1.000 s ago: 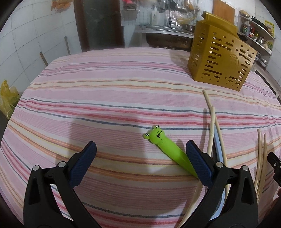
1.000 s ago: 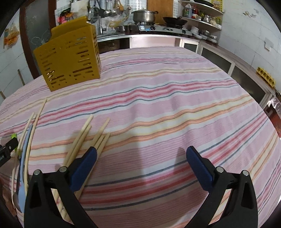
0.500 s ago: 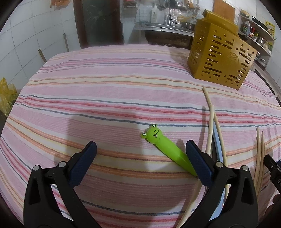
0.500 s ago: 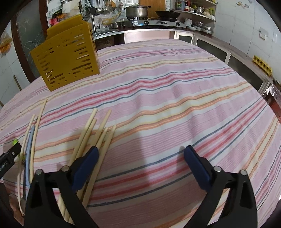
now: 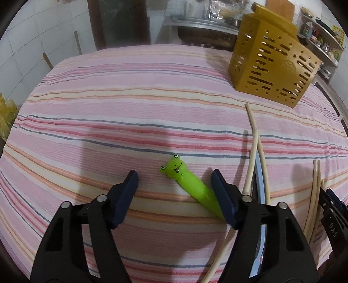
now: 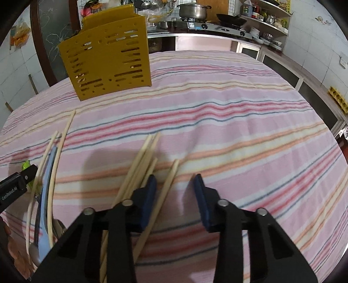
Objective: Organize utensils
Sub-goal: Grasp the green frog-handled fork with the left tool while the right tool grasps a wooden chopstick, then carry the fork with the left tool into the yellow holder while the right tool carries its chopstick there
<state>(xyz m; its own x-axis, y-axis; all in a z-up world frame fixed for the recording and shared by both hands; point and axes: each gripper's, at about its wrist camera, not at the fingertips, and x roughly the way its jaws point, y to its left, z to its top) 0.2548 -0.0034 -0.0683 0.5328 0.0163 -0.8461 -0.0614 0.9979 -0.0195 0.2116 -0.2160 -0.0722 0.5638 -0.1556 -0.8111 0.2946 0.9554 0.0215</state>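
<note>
A green frog-headed utensil handle (image 5: 189, 182) lies on the striped tablecloth between the tips of my left gripper (image 5: 175, 180), which is open and low over it, its right finger against the handle's lower end. Two long pale chopsticks (image 5: 254, 141) and a blue-handled utensil (image 6: 46, 174) lie just right of it. My right gripper (image 6: 175, 181) is open, narrowed, low over a bundle of several chopsticks (image 6: 141, 161); one chopstick (image 6: 169, 180) lies between its fingers. The yellow slotted utensil holder (image 6: 106, 63) stands at the table's far side and also shows in the left wrist view (image 5: 271, 58).
The table's striped pink cloth (image 6: 239, 113) runs to the edges. A kitchen counter with a pot (image 6: 193, 10) and stove stands behind. A yellow bag (image 5: 5, 117) sits off the table's left edge. The right gripper's body shows in the left wrist view (image 5: 332, 217).
Both grippers have dropped lower and moved forward over the utensils. Both jaws have narrowed, the right one much more. The right gripper has shifted left so one chopstick lies between its fingers.
</note>
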